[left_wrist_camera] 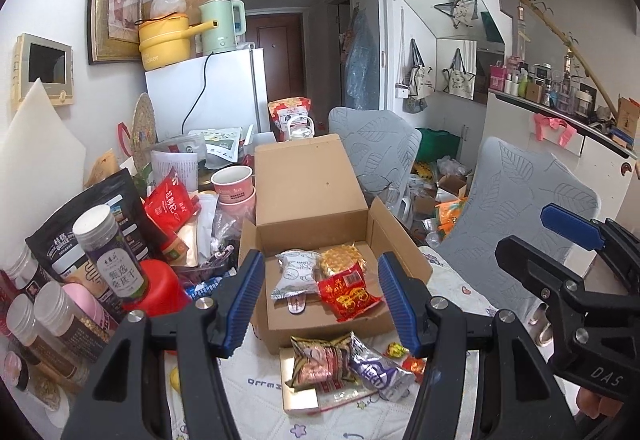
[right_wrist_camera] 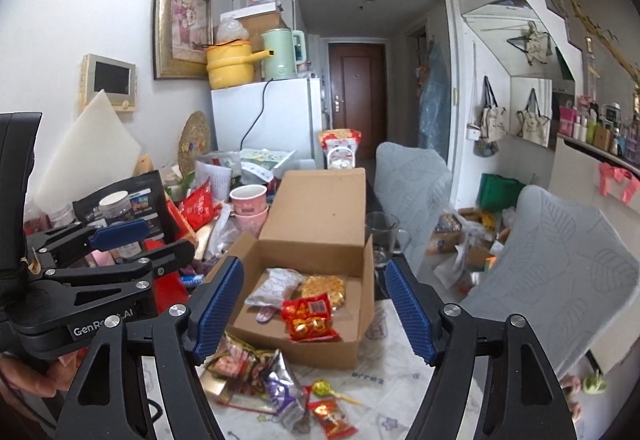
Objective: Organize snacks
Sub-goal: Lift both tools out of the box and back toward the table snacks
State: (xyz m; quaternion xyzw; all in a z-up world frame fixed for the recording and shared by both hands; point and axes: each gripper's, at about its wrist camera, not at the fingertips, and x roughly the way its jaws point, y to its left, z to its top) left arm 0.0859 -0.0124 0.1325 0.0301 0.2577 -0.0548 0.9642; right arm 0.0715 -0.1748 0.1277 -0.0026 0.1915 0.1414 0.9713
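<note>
Both grippers, left gripper [left_wrist_camera: 320, 304] and right gripper [right_wrist_camera: 312, 308], spread apart, empty. Loose snack packets [left_wrist_camera: 344, 364] at near counter edge, below left gripper, before box [left_wrist_camera: 320, 224].

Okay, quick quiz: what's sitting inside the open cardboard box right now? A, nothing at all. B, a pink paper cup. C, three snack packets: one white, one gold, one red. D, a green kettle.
C: the cardboard box holds a white packet, a gold packet and a red packet; the pink cup stands outside it, the kettle on the fridge.

wrist views side by side; facing doorway; share cardboard box [left_wrist_camera: 316, 240]
</note>
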